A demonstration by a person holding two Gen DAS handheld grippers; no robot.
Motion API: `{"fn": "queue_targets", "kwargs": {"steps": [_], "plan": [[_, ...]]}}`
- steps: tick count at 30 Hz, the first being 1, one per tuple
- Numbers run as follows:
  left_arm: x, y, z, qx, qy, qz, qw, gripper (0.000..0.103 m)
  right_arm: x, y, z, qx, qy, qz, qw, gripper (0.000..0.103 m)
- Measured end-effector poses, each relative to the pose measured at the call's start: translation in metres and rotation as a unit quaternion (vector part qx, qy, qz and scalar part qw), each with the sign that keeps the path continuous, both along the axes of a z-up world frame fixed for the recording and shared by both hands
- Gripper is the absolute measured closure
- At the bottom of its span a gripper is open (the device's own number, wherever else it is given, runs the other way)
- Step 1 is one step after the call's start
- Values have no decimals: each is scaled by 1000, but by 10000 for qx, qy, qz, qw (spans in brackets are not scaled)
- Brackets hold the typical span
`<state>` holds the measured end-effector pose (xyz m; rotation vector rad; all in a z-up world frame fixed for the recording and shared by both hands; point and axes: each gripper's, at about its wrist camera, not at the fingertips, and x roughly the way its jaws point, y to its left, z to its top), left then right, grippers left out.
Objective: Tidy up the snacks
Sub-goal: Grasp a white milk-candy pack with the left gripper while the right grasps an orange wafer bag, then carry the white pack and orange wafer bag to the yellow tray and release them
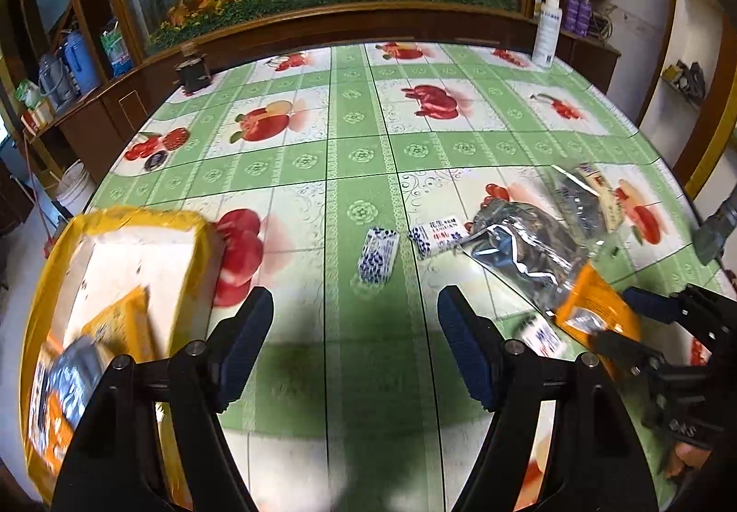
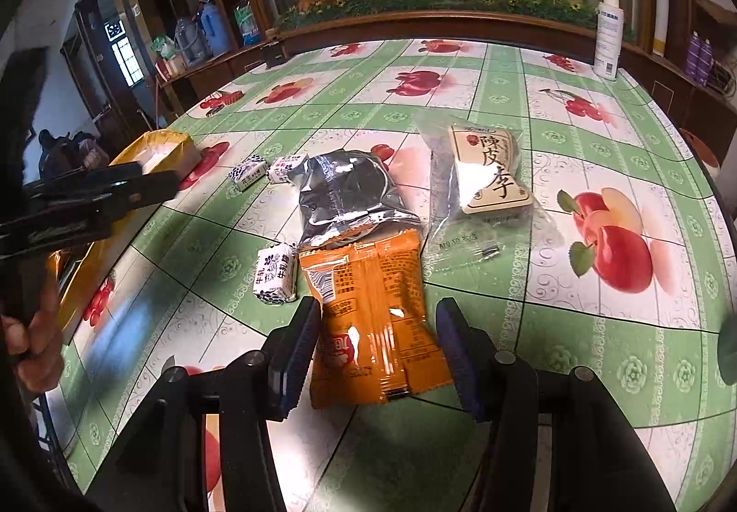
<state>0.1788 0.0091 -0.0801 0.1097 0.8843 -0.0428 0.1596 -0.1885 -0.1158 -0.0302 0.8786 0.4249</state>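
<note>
My right gripper [image 2: 375, 346] is open, its fingers on either side of an orange snack packet [image 2: 373, 318] lying on the table. Beyond it lie a silver foil bag [image 2: 350, 194] and a clear bag with a beige label [image 2: 483, 175]. One blue-and-white candy [image 2: 275, 274] lies left of the orange packet, two more [image 2: 267, 170] farther back. My left gripper [image 1: 354, 337] is open and empty above the tablecloth. To its left is a yellow-lined box [image 1: 115, 281] holding snack packets [image 1: 69, 392]. The box also shows in the right wrist view [image 2: 161, 148].
A green fruit-print cloth covers the table [image 1: 359, 152]. A white spray bottle [image 2: 608, 37] stands at the far right edge, a small dark object [image 1: 191, 72] at the far left. A wooden cabinet with a flower display runs behind. The left gripper shows at the right wrist view's left side [image 2: 92, 194].
</note>
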Motion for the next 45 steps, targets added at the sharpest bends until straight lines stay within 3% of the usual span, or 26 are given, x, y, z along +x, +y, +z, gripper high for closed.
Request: {"fn": "queue_targets", "kwargs": {"steps": [6, 10, 11, 13, 14, 18, 31, 39, 45], "plan": [[31, -15, -22, 435, 101, -154, 9989, 29, 4, 1, -4, -45, 34, 24, 10000, 48], [38, -15, -32, 264, 158, -272, 9992, 33, 5, 6, -4, -219, -4, 26, 9998, 48], [39, -12, -32, 92, 166, -289, 9994, 40, 5, 7, -4, -267, -18, 28, 9996, 48], [40, -8, -32, -290, 257, -335, 9987, 68, 5, 9, -4, -385, -61, -11, 9992, 50], [38, -6, -31, -295, 256, -297, 9988, 86, 5, 9, -4, -396, -78, -30, 9992, 54], [22, -2, -27, -286, 190, -268, 9991, 86, 1, 3, 0, -277, -137, -141, 9994, 66], [-81, 57, 16, -1280, -417, 50, 9909, 87, -50, 9, 44, 1088, -346, 197, 9933, 68], [-121, 104, 24, -1108, -463, 884, 9888, 86, -70, 67, 52, 1316, -289, 902, 9868, 69], [-140, 125, 26, -1037, -566, 1185, 9859, 86, -79, 102, 48, 1248, -217, 1236, 9842, 69]]}}
